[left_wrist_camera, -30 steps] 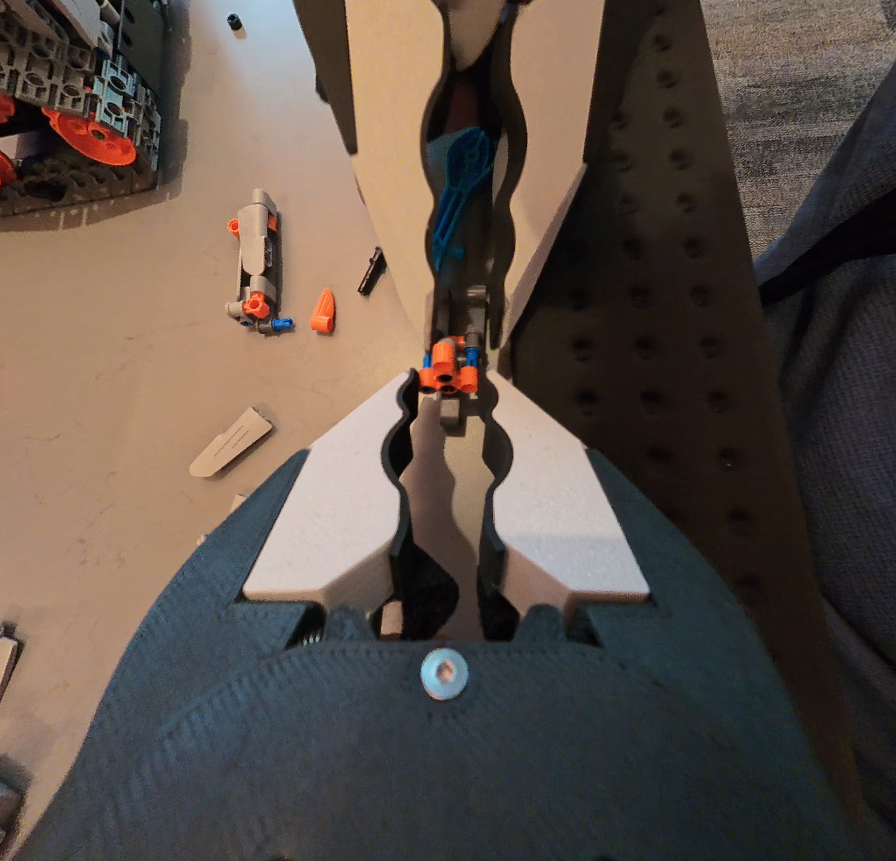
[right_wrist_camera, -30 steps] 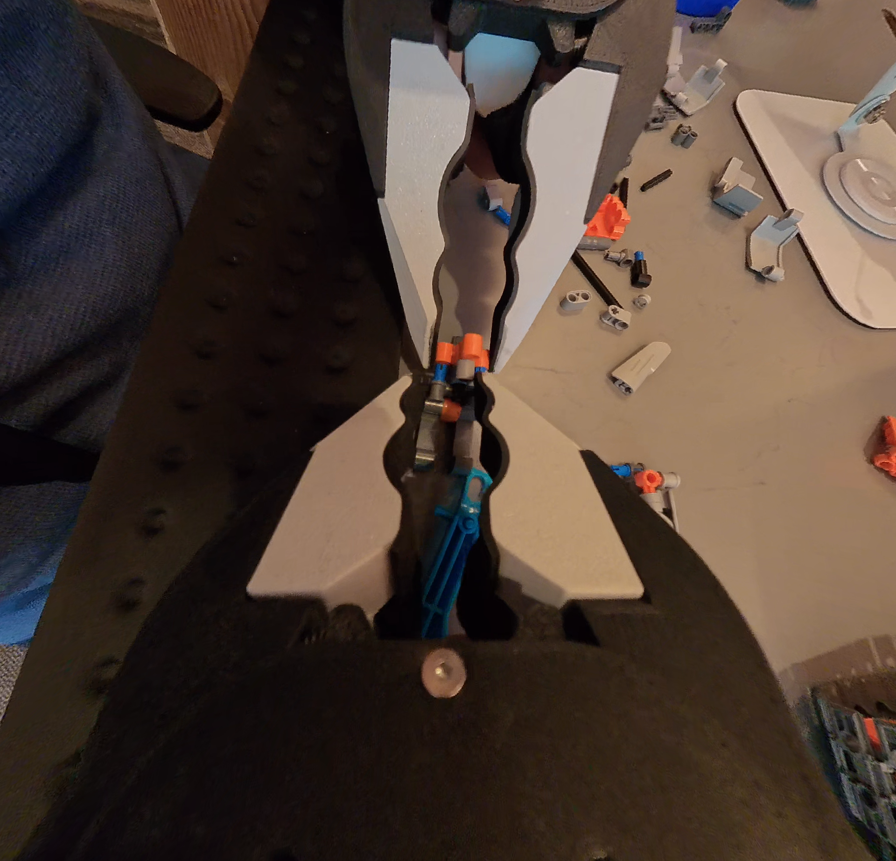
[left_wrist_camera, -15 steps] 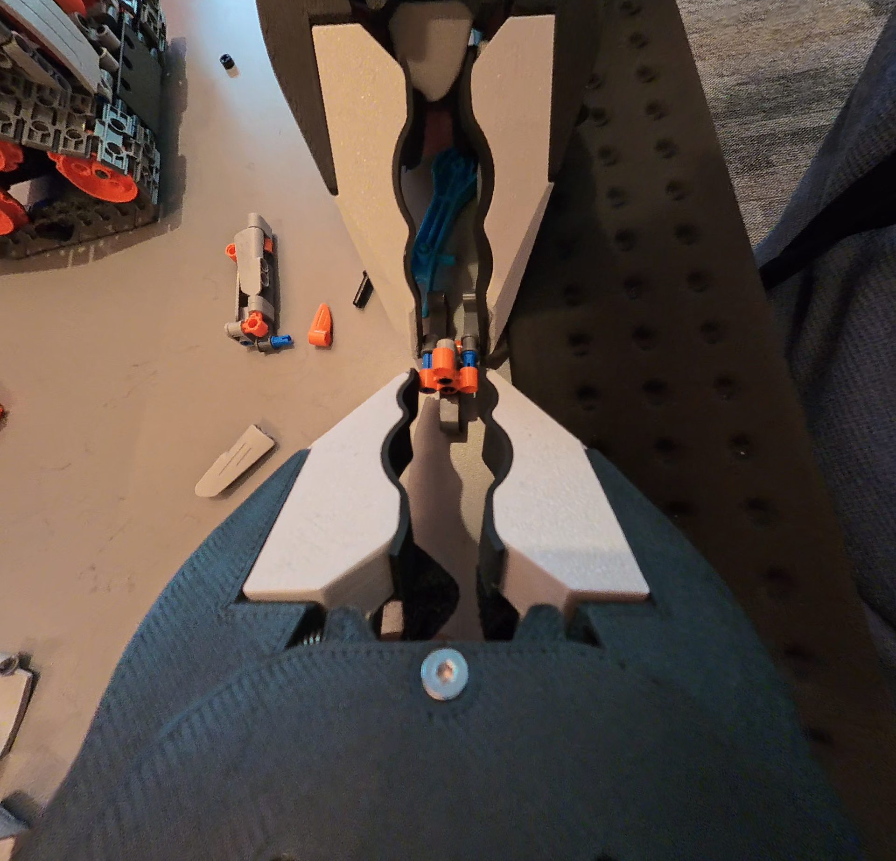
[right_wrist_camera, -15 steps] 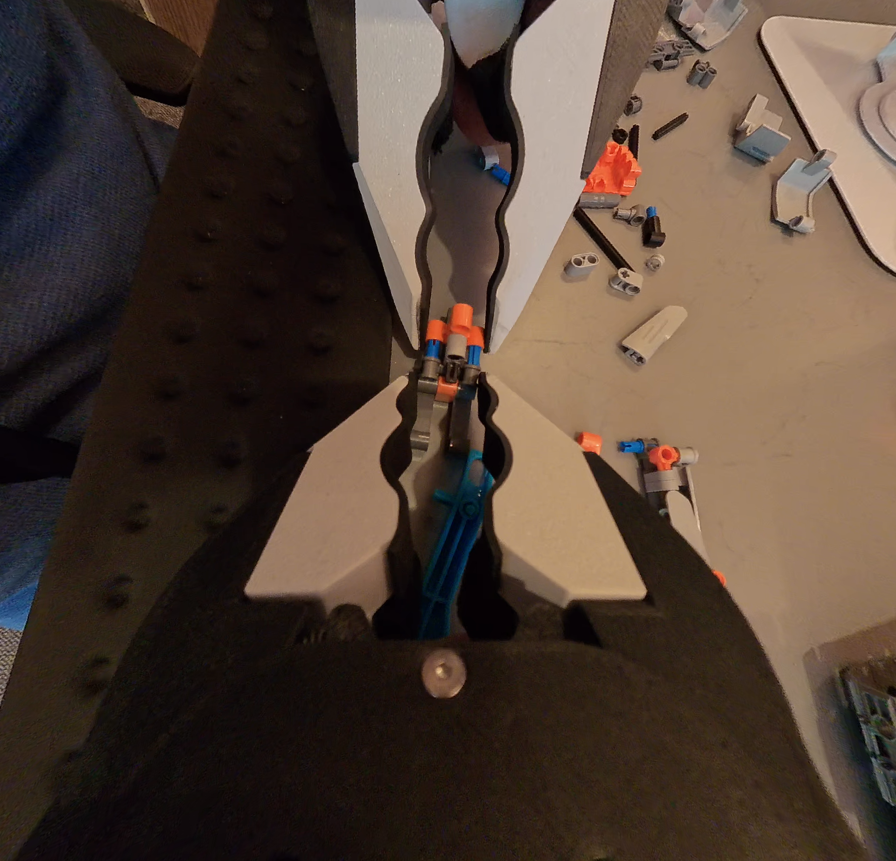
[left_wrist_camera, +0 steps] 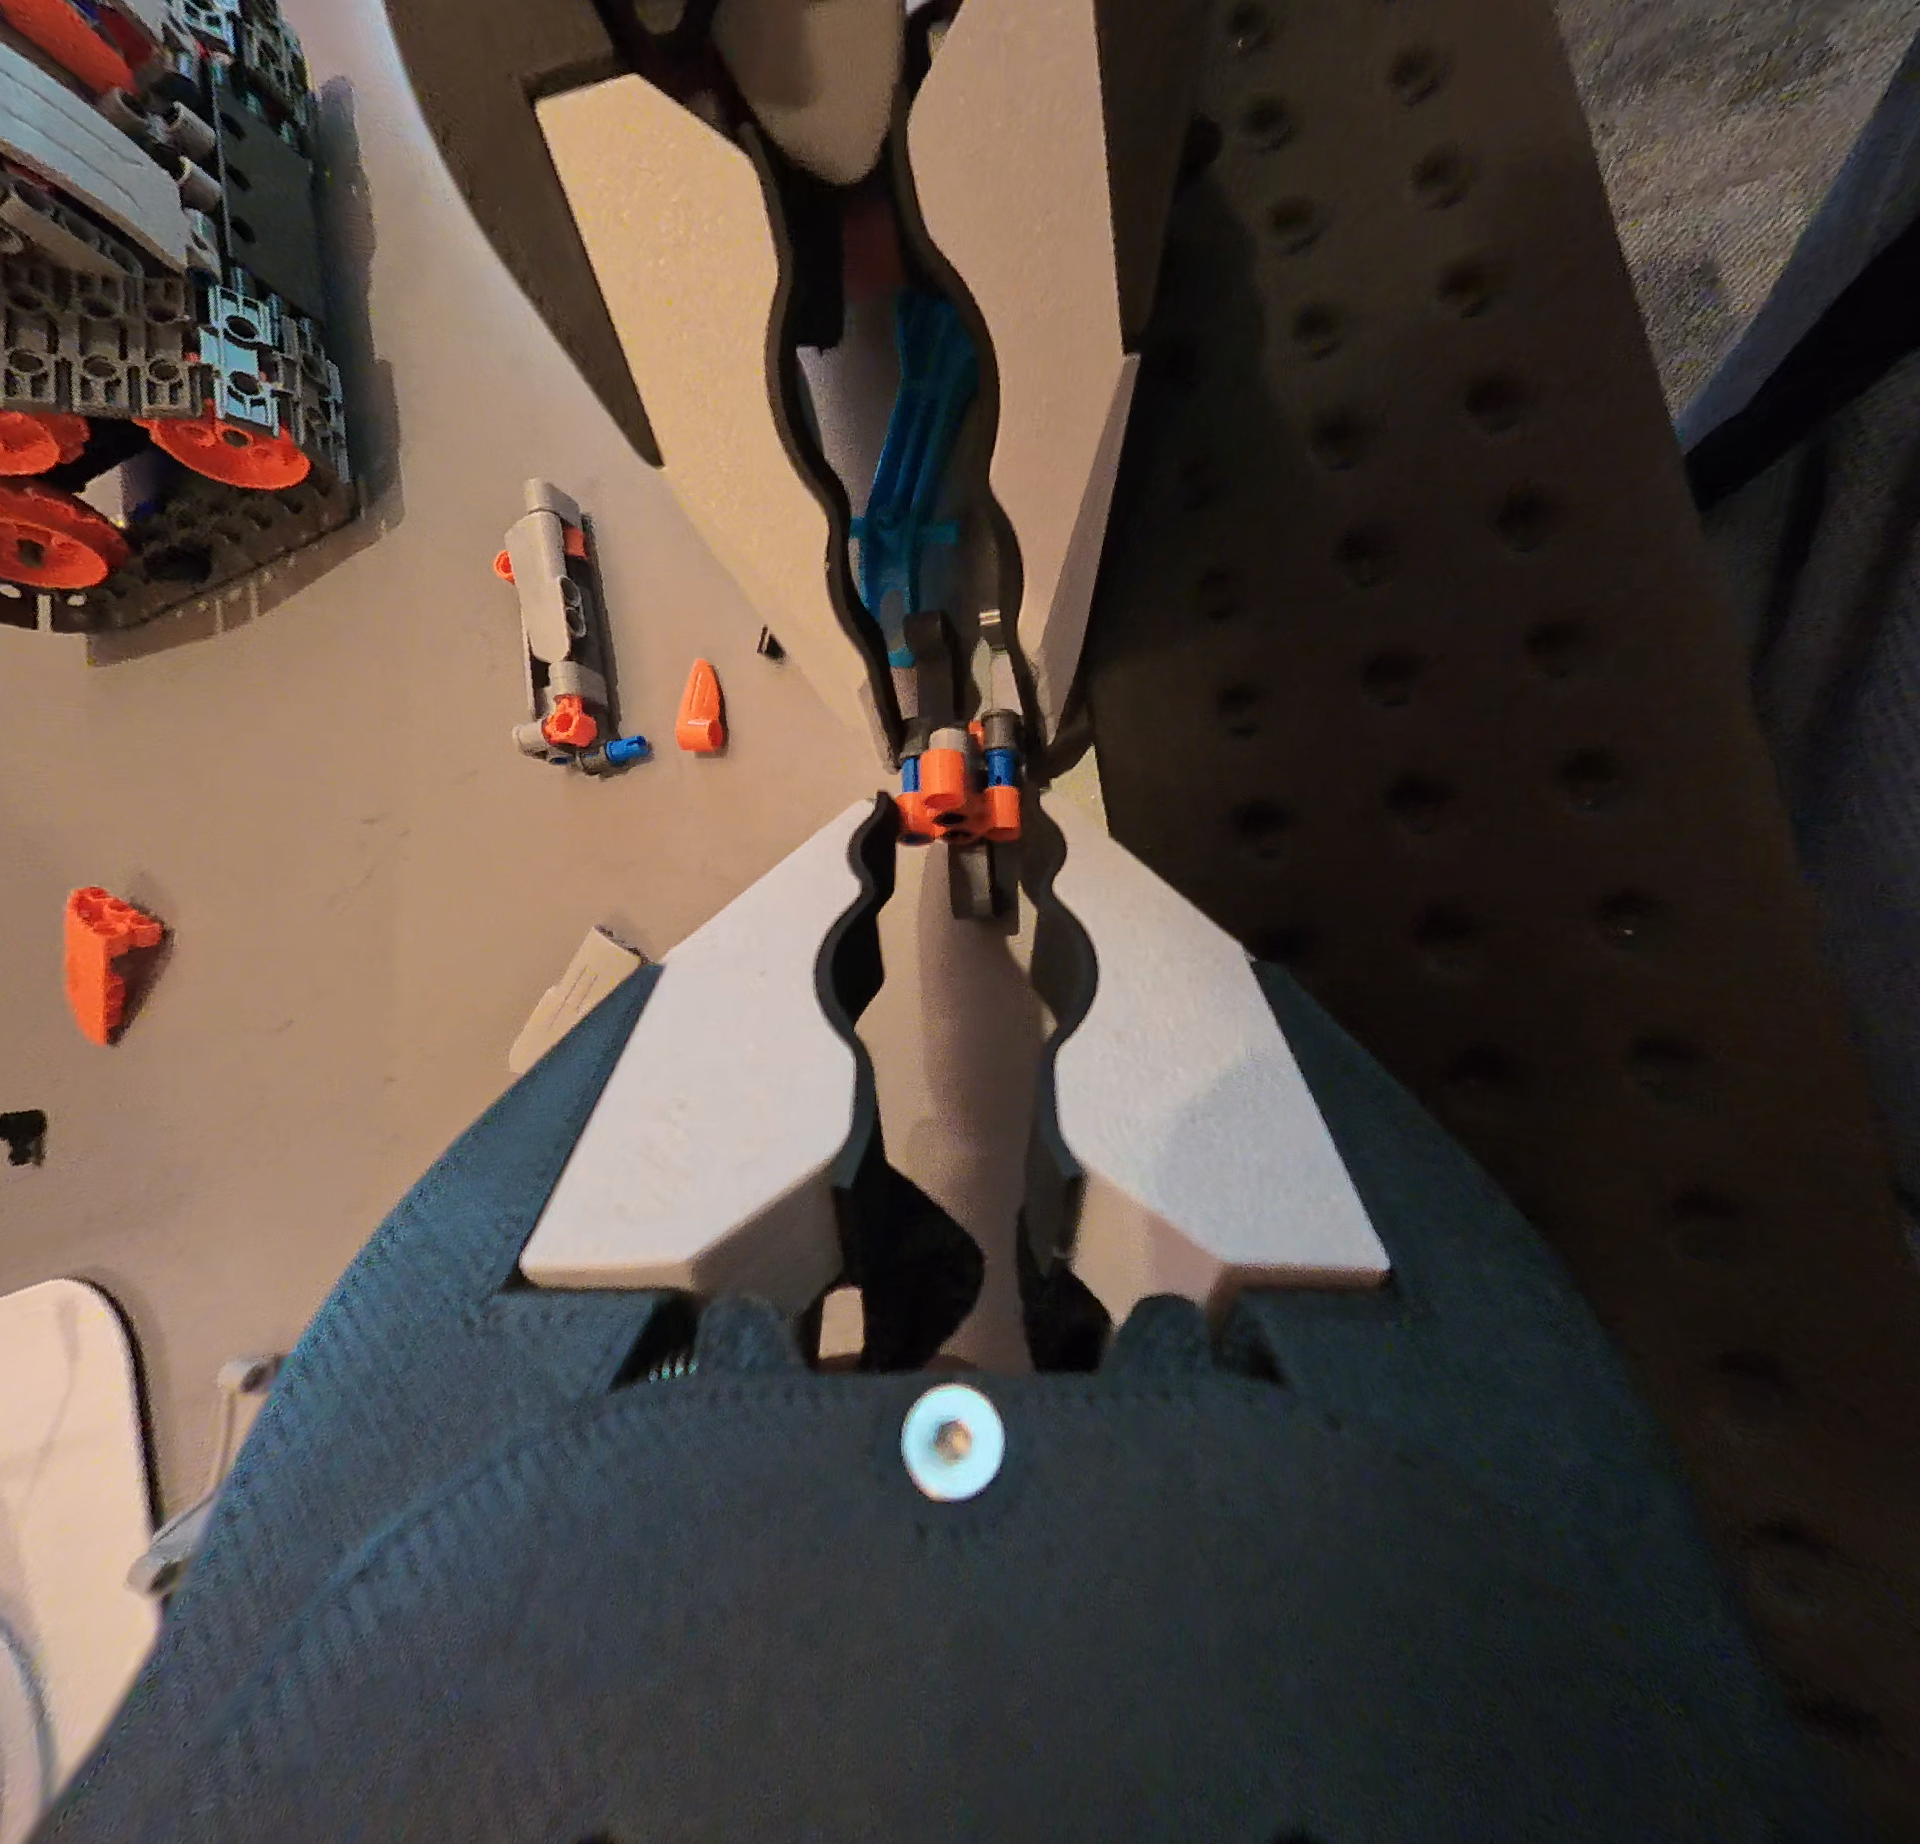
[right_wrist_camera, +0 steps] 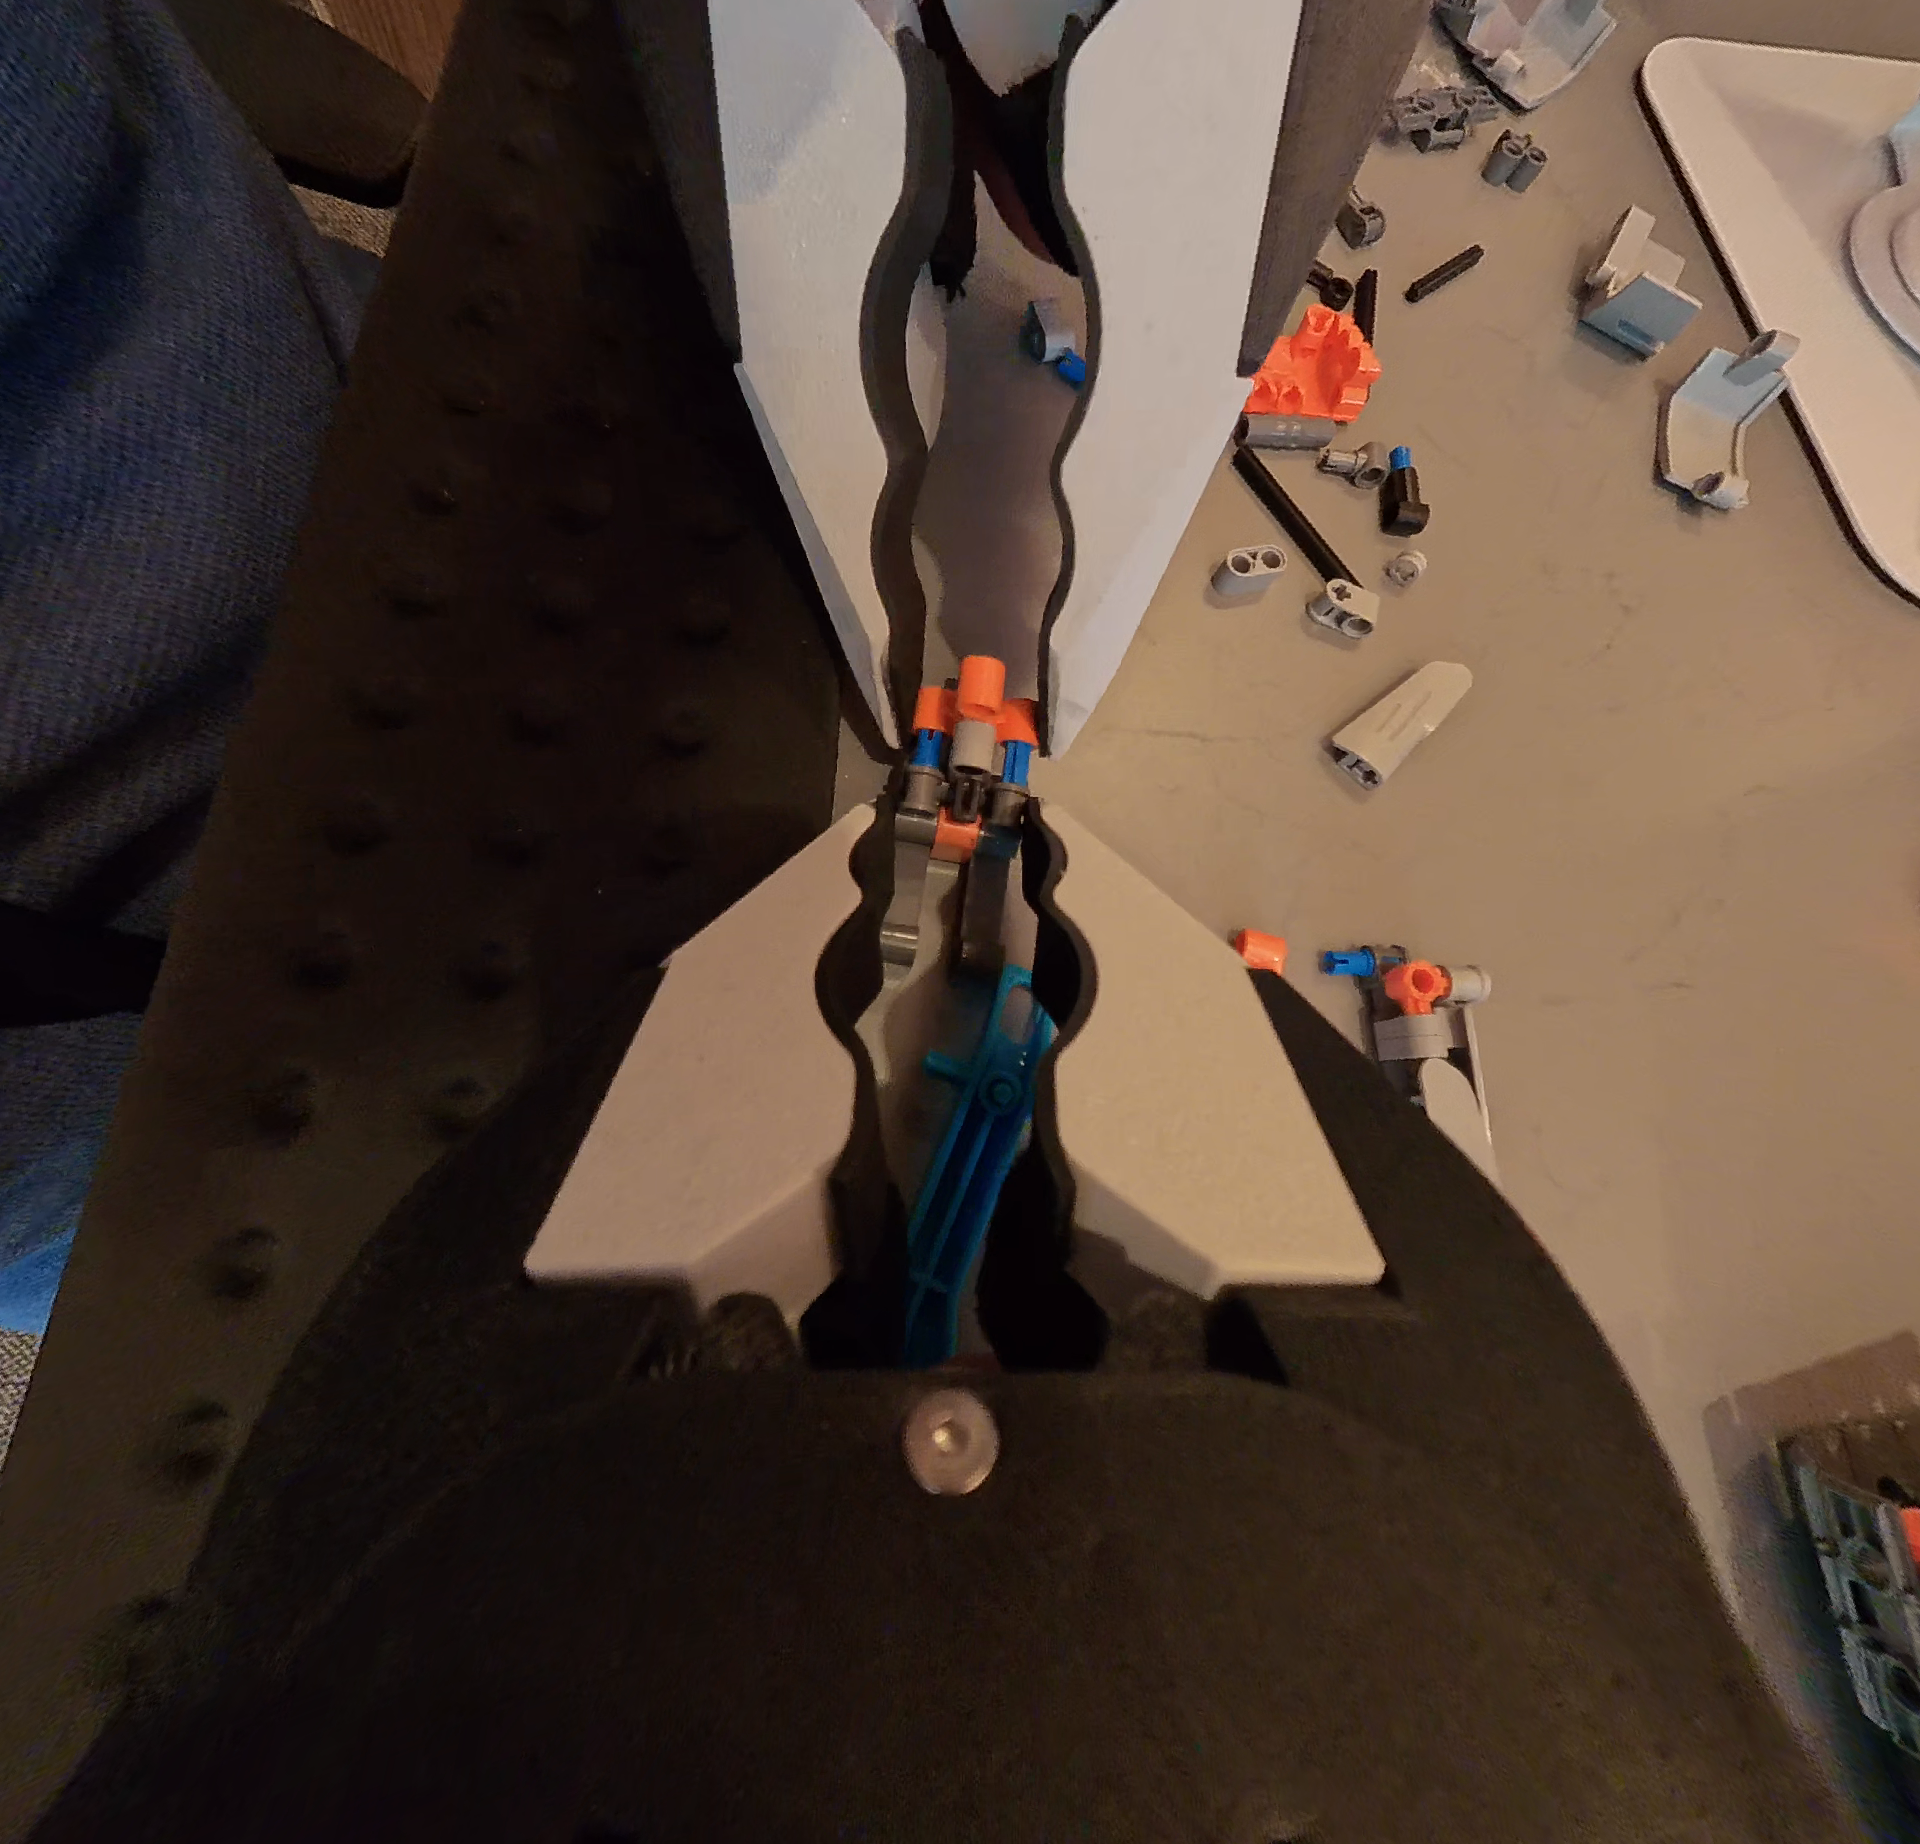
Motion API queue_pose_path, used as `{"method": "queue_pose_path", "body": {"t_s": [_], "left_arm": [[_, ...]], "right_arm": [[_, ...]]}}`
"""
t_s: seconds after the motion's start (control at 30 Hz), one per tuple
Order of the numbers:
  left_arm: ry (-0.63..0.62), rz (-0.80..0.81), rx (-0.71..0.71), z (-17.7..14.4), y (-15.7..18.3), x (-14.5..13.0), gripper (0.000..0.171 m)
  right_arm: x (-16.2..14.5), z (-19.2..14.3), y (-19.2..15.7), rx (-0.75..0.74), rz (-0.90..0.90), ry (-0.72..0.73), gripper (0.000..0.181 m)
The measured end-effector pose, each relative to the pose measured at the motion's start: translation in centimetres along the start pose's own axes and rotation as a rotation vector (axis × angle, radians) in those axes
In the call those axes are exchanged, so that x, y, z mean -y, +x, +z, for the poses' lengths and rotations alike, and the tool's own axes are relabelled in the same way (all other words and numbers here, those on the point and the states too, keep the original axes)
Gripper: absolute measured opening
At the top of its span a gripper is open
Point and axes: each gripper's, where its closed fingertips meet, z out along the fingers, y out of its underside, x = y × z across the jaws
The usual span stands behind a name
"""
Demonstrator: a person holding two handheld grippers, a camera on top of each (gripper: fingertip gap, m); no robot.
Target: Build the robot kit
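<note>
Small assembly (right_wrist_camera: 961, 755): orange connector, blue pins, grey link arms and a long blue piece, joined. It is held in the air over the table's near edge, where the tan top meets a dark dimpled panel (left_wrist_camera: 1455, 651).
Left gripper (left_wrist_camera: 956, 838): fingertips pressed together on the orange connector end.
Right gripper (right_wrist_camera: 951, 818): clamped on the grey link arms, with the blue piece running back between its fingers.
Relation: the two grippers meet tip to tip, both on the same assembly.
THINGS near: a grey-and-orange subassembly (left_wrist_camera: 561, 631) and an orange wedge (left_wrist_camera: 701, 719) lie just beside it on the table (left_wrist_camera: 312, 859).
THINGS farther: a grey curved panel (right_wrist_camera: 1397, 724), an orange block (right_wrist_camera: 1314, 360), a tracked model (left_wrist_camera: 156, 392) and a white tray (right_wrist_camera: 1787, 236) at the far corner.
</note>
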Motion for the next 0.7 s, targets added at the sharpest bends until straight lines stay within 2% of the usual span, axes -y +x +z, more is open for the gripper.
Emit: {"method": "queue_pose_path", "body": {"t_s": [0.13,0.43,0.7], "left_arm": [[-0.073,0.052,-0.002,-0.05,0.07,-0.10,0.022],[-0.046,0.091,0.008,0.10,0.01,0.07,0.021],[-0.079,0.097,-0.005,0.34,0.07,-0.22,0.021]], "right_arm": [[0.03,0.00,-0.04,-0.002,-0.011,-0.002,0.022],[-0.05,-0.09,0.00,0.008,0.007,0.002,0.022],[0.01,-0.06,0.02,-0.009,-0.022,0.000,0.021]]}}
